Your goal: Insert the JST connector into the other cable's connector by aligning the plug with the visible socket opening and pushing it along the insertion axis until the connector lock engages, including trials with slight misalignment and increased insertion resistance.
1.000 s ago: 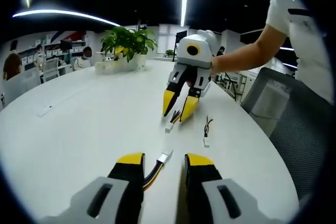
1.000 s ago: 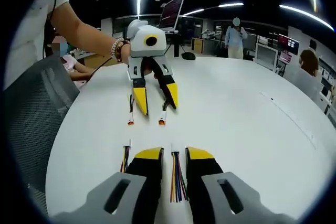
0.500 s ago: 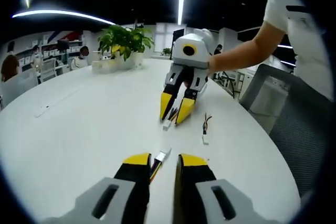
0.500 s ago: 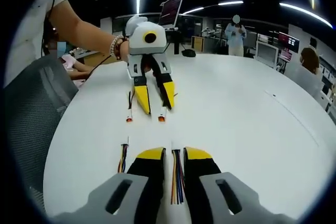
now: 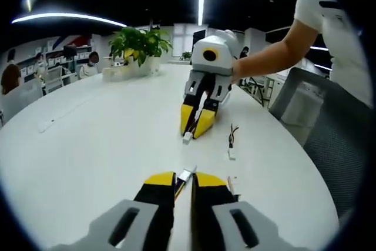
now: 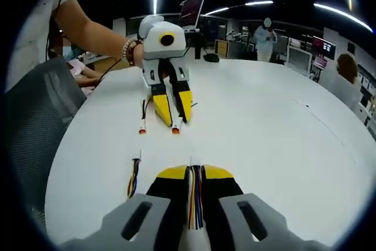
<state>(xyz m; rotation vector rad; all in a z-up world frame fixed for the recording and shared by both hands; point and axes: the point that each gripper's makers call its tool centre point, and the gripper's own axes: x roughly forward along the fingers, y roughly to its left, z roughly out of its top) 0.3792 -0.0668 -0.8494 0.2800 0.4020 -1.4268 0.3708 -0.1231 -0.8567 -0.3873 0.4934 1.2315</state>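
Both tools clench light, floppy cables on the tabletop [image 5: 88, 139] — left tool [image 5: 183, 181] and right tool [image 6: 189, 173] — best gripped just behind the stiff connector housing.

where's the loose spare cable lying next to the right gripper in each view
left gripper view: the loose cable lies right of centre on the table, just right of the right gripper.
right gripper view: the loose cable lies at lower left, just left of the view's own gripper.
shared landmark: the right gripper, with the cable close beside it in both.
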